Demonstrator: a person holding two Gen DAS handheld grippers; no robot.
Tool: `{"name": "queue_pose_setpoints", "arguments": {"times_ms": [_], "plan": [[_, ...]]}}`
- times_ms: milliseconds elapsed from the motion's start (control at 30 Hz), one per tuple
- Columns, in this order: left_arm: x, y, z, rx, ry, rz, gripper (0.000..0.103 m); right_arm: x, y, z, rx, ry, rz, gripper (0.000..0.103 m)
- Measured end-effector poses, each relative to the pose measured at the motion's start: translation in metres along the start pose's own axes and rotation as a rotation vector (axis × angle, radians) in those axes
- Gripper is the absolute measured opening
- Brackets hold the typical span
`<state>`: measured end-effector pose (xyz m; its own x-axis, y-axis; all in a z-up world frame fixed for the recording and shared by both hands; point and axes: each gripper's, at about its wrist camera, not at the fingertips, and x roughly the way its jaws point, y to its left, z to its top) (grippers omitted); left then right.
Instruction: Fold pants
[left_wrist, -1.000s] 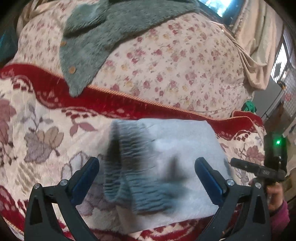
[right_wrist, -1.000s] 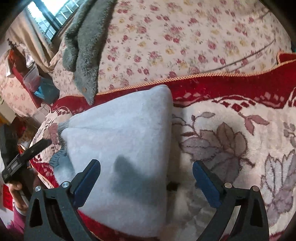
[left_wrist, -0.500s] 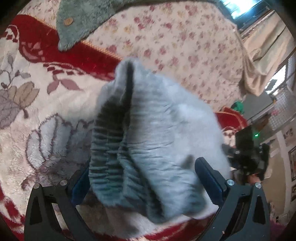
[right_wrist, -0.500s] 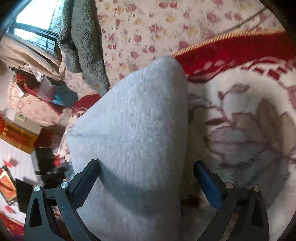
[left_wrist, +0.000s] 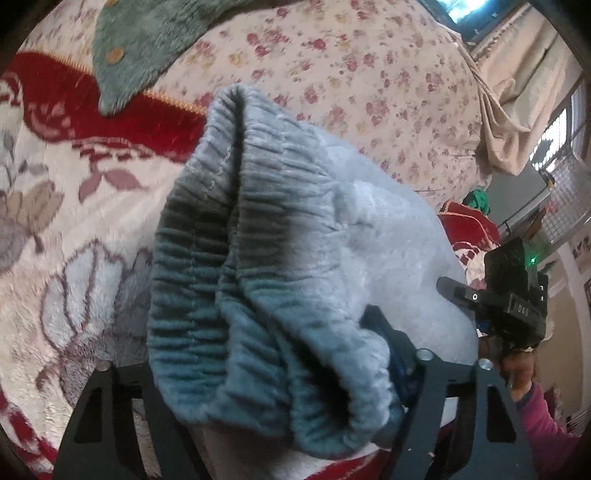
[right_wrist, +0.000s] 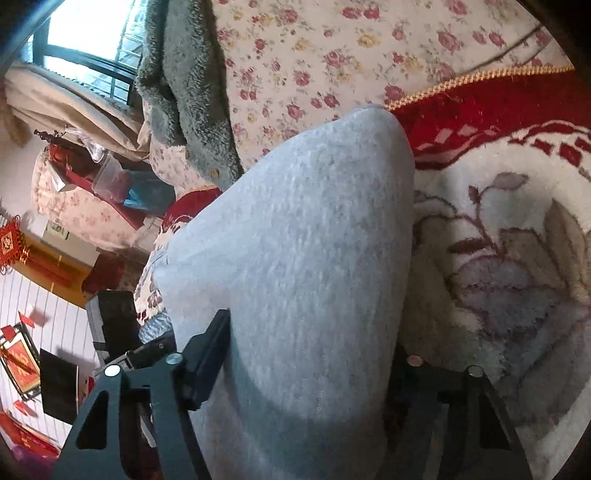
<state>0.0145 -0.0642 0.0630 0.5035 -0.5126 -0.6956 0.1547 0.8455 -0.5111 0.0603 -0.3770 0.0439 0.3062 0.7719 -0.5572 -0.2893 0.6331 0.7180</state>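
pants (left_wrist: 295, 258): soft, fuzzy, light blue-grey fleece; lifted up off the bed, bunched between both grippers.
waistband (left_wrist: 207, 280): stretchy, lots of little ridges, darker teal inside; folds over in a floppy loop near the left gripper.
pants body (right_wrist: 306, 240): smooth, rounded hump w/ a blunt tip; fills the middle of the right view.
left gripper (left_wrist: 266, 373): black fingers squeezed in on the waistband; left finger mostly hidden by cloth.
right gripper (right_wrist: 310, 354): black fingers pressed tight on both sides of the grey cloth.
blanket (right_wrist: 517, 258): thick, plushy, cream w/ red edge & leaf shapes; under the pants.
bedsheet (left_wrist: 351, 66): thin, pale w/ small pink flowers; behind the blanket.
fuzzy green-grey top (left_wrist: 140, 40): shaggy, has a button; lies on the sheet, apart from the pants.
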Motion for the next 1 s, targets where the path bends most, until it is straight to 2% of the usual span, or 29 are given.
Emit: {"name": "queue_pose_setpoints", "arguments": {"times_ms": [167,300,567,700,800,900,1000], "plan": [[-0.007,-0.031,0.008,0.038,-0.013,-0.045,0.07,-0.027,0.004,0.001,0.01,-0.046,-0.001,0.068],[-0.002,-0.065,0.01,0.076,-0.025,-0.085,0.07,-0.067,0.003,0.005,-0.004,-0.092,-0.03,0.068],[0.046,-0.141,0.006,0.129,0.009,-0.144,0.07,-0.145,-0.03,0.002,0.013,-0.147,-0.125,0.068],[0.072,-0.159,-0.006,0.127,0.042,-0.131,0.07,-0.163,-0.06,-0.003,0.043,-0.135,-0.158,0.068],[0.088,-0.165,-0.018,0.129,0.063,-0.093,0.07,-0.162,-0.082,-0.006,0.071,-0.105,-0.176,0.068],[0.09,-0.171,-0.026,0.169,0.036,-0.049,0.07,-0.156,-0.104,-0.011,0.101,-0.083,-0.176,0.07],[0.09,-0.174,-0.029,0.171,0.025,-0.037,0.074,-0.157,-0.114,-0.014,0.144,-0.096,-0.165,0.079]]}}
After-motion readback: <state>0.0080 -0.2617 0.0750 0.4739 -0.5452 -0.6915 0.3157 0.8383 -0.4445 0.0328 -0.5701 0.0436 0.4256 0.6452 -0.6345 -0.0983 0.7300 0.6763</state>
